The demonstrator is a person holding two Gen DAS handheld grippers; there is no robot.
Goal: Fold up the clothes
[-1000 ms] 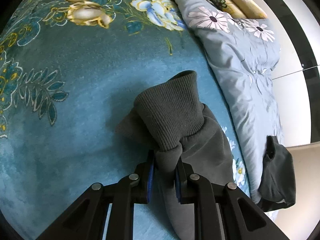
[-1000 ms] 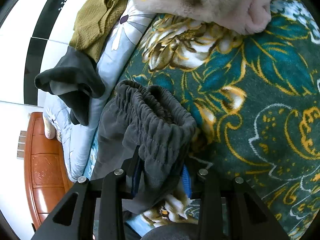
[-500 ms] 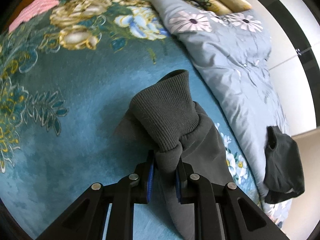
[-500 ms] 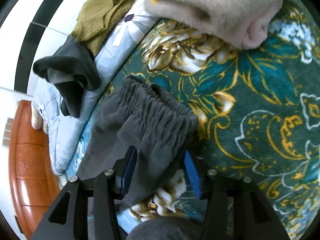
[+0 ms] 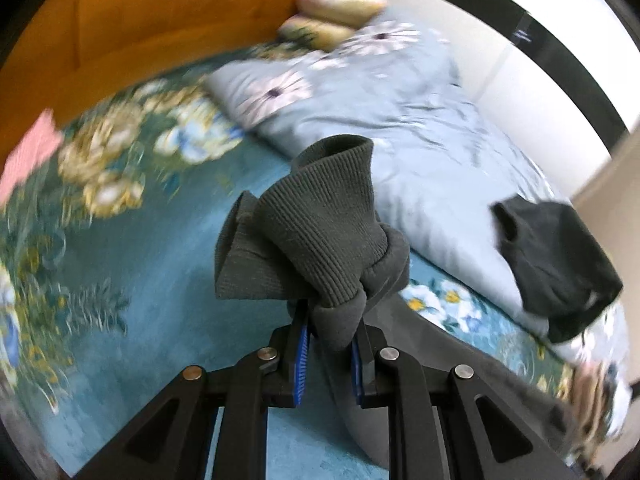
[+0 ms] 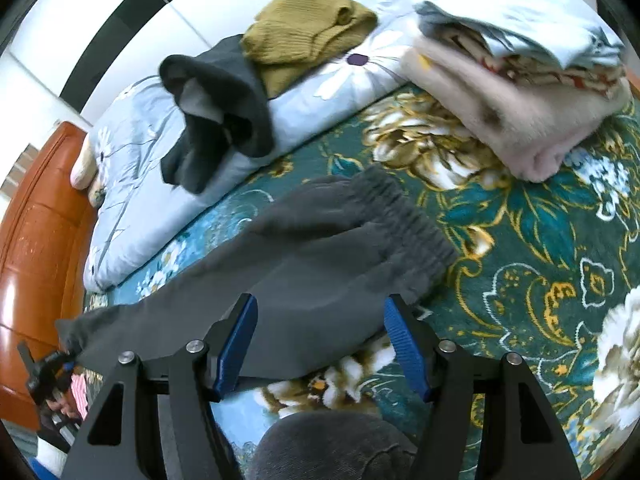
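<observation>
Released since a second ago, the waistband of the grey trousers (image 6: 320,264) now lies flat on the floral bed cover (image 6: 540,248), just ahead of the right claw (image 6: 320,344), whose jaws stand wide apart. At the far end the left claw (image 5: 328,356) stays clamped on the ribbed cuff (image 5: 320,232), bunched above its fingers.

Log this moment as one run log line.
left gripper: shut on pants cuff | right gripper: open above waistband | pants on bedspread
</observation>
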